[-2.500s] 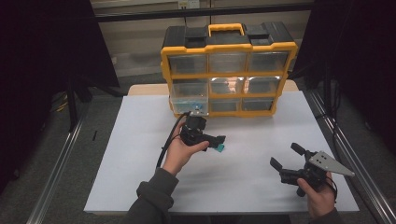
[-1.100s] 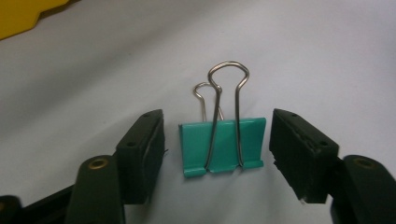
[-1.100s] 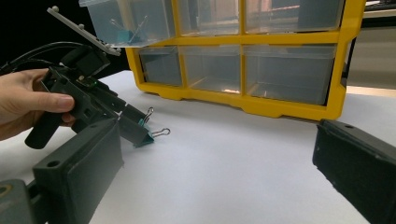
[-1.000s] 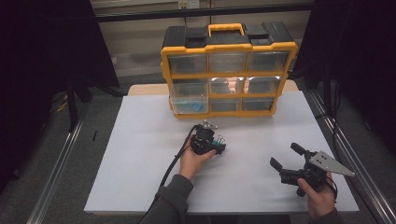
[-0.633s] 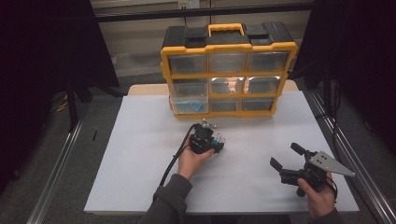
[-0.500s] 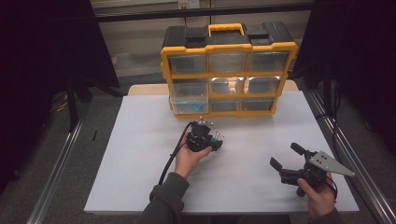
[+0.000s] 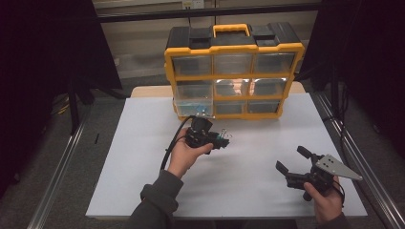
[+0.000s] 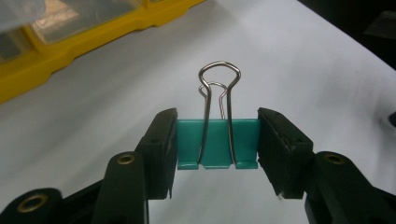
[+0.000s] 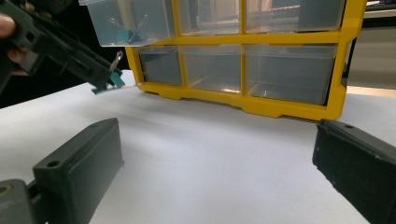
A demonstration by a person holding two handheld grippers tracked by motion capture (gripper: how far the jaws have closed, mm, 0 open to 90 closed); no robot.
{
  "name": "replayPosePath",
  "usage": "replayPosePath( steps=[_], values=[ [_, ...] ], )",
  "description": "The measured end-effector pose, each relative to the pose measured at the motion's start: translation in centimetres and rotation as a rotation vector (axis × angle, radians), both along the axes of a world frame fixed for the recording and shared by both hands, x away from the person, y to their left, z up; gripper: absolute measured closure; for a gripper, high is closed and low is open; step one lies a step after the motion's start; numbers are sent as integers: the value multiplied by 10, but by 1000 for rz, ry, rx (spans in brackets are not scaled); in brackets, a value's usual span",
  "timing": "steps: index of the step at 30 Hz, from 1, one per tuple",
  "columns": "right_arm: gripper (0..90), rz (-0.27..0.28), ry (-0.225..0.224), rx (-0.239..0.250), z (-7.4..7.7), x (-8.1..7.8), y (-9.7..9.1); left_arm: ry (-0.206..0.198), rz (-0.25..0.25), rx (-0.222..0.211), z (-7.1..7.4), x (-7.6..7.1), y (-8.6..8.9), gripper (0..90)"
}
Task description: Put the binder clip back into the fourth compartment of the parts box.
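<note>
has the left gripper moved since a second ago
Yes. In the high view the left gripper, shut on the green clip, has come closer to the yellow organizer, off the table.

Binder clip point(image 7: 223, 139) (teal) — left hand-held gripper point(image 7: 216, 141)

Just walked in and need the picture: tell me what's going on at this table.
A person works two handheld grippers at a white table. The left gripper is shut on a teal binder clip, held above the table in front of the yellow drawer organizer. One drawer stands pulled out with clips inside. The right gripper sits open, holding nothing.
</note>
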State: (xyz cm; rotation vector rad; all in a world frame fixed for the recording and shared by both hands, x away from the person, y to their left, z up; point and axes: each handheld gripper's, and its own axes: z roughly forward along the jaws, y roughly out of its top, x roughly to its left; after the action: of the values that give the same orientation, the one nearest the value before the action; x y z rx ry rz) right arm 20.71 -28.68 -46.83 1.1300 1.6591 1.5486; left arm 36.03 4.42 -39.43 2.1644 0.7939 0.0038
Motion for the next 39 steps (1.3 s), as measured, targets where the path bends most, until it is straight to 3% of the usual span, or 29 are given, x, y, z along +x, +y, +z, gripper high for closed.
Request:
replayPosePath(
  steps=[6, 10, 20, 26, 28, 30, 31, 39],
  values=[
    [11, -4, 4, 5, 0, 0, 0, 3, -19, -21, 23, 1, 1, 501],
    [11, 3, 2, 0, 0, 0, 0, -22, -21, -20, 40, 4, 3, 501],
    [10, 2, 3, -8, 0, 0, -1, -37, -35, -40, 75, 7, 7, 501],
    [10, -5, 2, 4, 0, 0, 0, -44, -42, -38, 92, 10, 8, 500],
    [10, -3, 2, -1, 0, 0, 0, -49, -44, -19, 98, 11, 9, 500],
    [10, 1, 4, -8, 0, 0, -1, -55, -35, -41, 103, 13, 8, 501],
    [10, 2, 3, -9, 0, 0, 0, -60, -32, -24, 106, 13, 9, 500],
    [10, -4, 3, 3, 0, 0, 0, -75, -21, -23, 119, 20, 11, 500]
  ],
)
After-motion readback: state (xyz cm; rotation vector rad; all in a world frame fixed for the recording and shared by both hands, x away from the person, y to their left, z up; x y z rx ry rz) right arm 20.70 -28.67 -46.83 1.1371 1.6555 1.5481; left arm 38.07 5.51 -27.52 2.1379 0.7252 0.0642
